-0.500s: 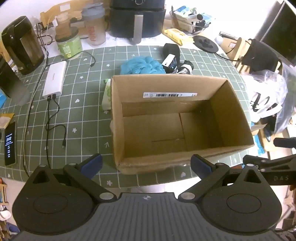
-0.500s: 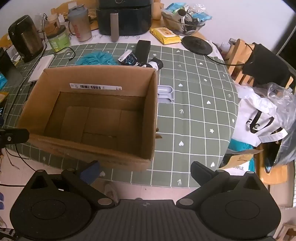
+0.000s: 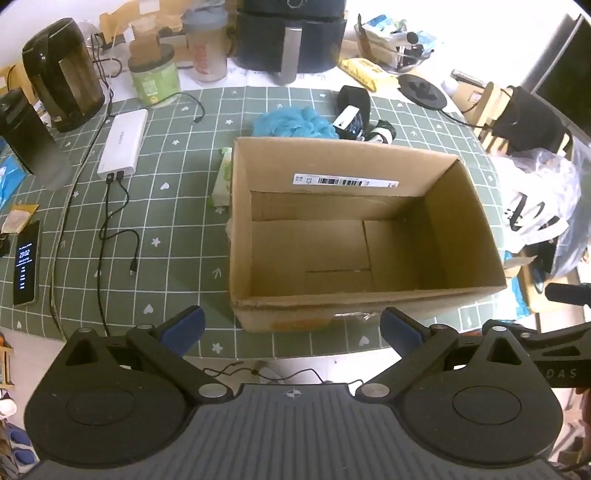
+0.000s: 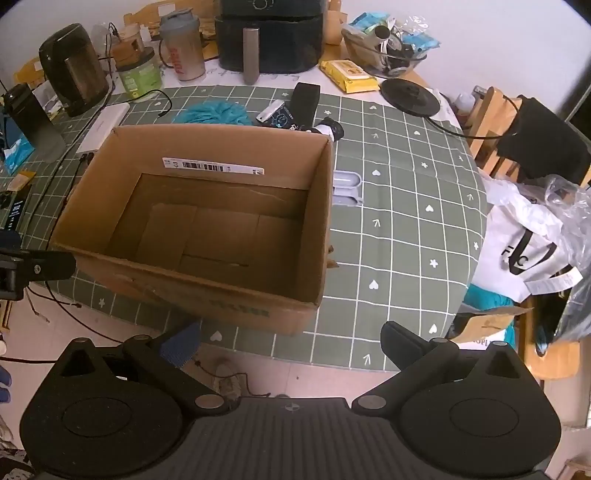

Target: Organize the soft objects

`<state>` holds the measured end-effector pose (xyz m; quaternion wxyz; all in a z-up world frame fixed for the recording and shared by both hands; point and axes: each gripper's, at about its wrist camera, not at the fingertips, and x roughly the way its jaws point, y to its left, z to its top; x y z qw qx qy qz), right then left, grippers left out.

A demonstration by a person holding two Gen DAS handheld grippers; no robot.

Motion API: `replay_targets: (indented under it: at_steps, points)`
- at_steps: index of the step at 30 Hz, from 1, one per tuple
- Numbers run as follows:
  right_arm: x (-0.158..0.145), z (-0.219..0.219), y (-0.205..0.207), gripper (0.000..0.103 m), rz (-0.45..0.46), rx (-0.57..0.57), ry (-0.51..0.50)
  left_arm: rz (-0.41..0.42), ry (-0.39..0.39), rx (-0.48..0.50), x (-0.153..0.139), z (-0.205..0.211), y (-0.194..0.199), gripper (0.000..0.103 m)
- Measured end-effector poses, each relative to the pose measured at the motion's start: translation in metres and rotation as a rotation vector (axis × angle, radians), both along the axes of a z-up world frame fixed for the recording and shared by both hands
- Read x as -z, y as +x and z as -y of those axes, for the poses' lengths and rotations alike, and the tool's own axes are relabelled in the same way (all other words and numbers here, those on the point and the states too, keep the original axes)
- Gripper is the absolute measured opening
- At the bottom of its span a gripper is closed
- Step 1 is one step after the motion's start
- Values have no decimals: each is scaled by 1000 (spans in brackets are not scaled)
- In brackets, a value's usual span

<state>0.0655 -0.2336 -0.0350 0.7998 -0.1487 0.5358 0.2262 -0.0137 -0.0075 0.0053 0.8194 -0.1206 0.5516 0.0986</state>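
Claws, left [image 3: 291, 326] and right [image 4: 290, 341], both gape empty. I should reach over the empty cardboard box [image 3: 354, 236] for the blue mesh pouf [image 3: 293, 123], pinching gently.

Black kettle [image 3: 62, 74], white power bank [image 3: 122, 144], phone [image 3: 26, 267], air fryer [image 4: 269, 35]

Left claw [image 3: 291, 325] black linkage, blue pads, silver pivots, ribbed grey body
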Motion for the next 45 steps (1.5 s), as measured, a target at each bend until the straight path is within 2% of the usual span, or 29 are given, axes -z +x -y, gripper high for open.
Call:
replay_targets:
  at_steps: [28, 45]
  points:
    - [-1, -1, 1, 103, -12, 13, -5, 48, -17, 6, -2, 1, -4, 103]
    - [-3, -7, 5, 103, -13, 29, -13, 55, -57, 19, -1, -9, 1, 103]
